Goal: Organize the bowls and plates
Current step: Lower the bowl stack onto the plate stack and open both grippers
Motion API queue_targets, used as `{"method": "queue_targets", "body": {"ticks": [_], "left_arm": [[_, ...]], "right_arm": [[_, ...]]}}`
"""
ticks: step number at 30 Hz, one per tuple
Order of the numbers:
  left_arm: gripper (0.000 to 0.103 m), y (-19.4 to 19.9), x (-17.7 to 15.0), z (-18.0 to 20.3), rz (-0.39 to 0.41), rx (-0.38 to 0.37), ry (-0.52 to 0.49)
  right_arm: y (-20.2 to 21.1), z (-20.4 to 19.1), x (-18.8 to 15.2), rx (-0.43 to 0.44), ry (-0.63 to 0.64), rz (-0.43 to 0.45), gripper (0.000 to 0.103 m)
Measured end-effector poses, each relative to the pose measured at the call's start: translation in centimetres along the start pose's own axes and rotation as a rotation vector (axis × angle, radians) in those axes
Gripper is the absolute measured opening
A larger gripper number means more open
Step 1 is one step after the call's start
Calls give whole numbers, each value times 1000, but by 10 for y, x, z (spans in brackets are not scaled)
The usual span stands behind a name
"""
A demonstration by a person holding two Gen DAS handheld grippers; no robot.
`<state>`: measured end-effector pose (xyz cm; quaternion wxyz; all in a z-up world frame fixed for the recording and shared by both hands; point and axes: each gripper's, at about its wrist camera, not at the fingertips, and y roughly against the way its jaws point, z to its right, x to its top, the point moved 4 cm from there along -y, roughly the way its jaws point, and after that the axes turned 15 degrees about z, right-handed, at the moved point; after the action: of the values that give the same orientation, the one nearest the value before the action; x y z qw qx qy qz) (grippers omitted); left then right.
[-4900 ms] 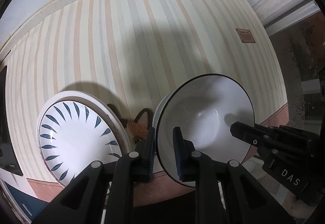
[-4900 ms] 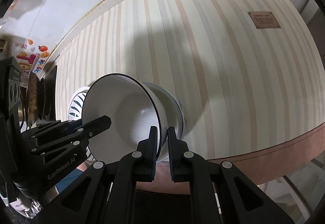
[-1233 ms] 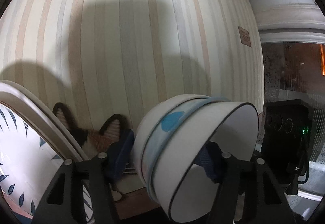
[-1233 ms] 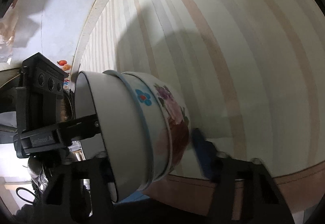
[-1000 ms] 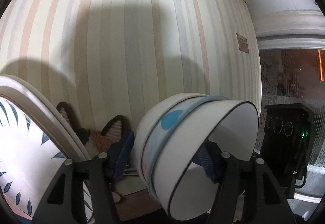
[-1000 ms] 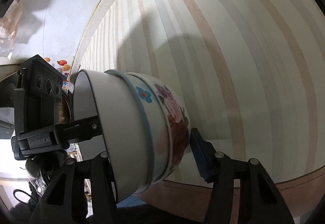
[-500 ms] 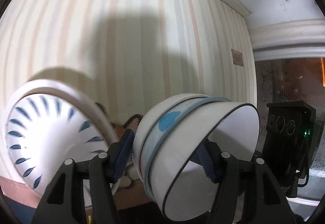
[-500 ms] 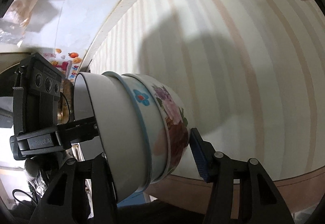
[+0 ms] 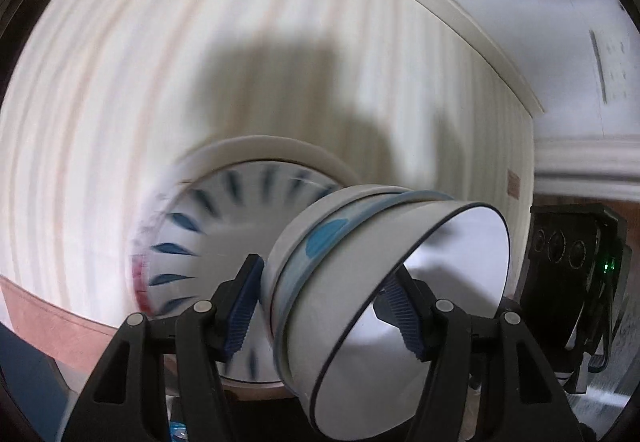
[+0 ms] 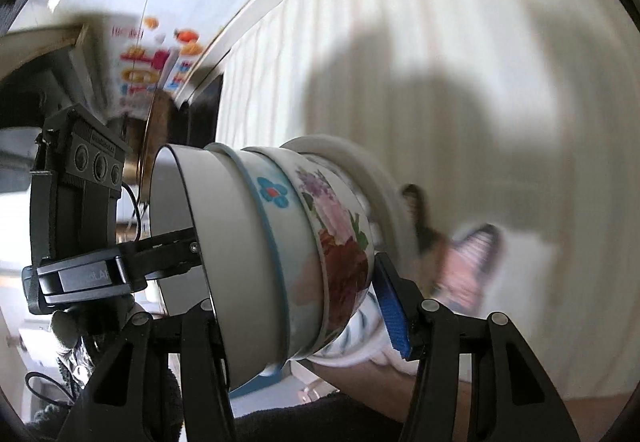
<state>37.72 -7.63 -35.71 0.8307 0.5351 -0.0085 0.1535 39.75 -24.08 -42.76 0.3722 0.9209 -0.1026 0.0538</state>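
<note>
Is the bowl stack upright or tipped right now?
Tipped: the bowl stack lies on its side, mouth facing sideways, clamped between both grippers.

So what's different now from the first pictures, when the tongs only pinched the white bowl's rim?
Both tongs, left and right, now clamp the whole stack of bowls from both sides and have carried it, tipped sideways, over the leaf-patterned plate. That plate and the striped tablecloth stayed put.

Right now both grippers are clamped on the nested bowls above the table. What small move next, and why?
Probably keep both grips closed and lower the bowl stack toward the leaf-pattern plate beneath it. The left gripper and right gripper each pinch the stack, which is in the air and tilted, so opening either now risks dropping it.
</note>
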Motion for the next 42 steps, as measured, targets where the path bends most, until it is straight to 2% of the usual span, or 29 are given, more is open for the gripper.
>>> {"method": "queue_targets", "body": {"ticks": [5, 16, 32, 37, 42], "left_arm": [[59, 1, 0, -23, 14, 18, 48], [59, -3, 3, -47, 8, 28, 68], [59, -5, 3, -37, 21, 60, 36], [59, 3, 2, -34, 45, 112, 5], [59, 23, -1, -30, 99, 179, -36]], "right_arm": [[-33, -17, -1, 9, 37, -55, 56], [-61, -20, -3, -15, 44, -96, 56], [-62, -15, -1, -42, 31, -112, 56], [-61, -20, -3, -73, 54, -115, 56], [-45, -28, -3, -94, 90, -77, 58]]}}
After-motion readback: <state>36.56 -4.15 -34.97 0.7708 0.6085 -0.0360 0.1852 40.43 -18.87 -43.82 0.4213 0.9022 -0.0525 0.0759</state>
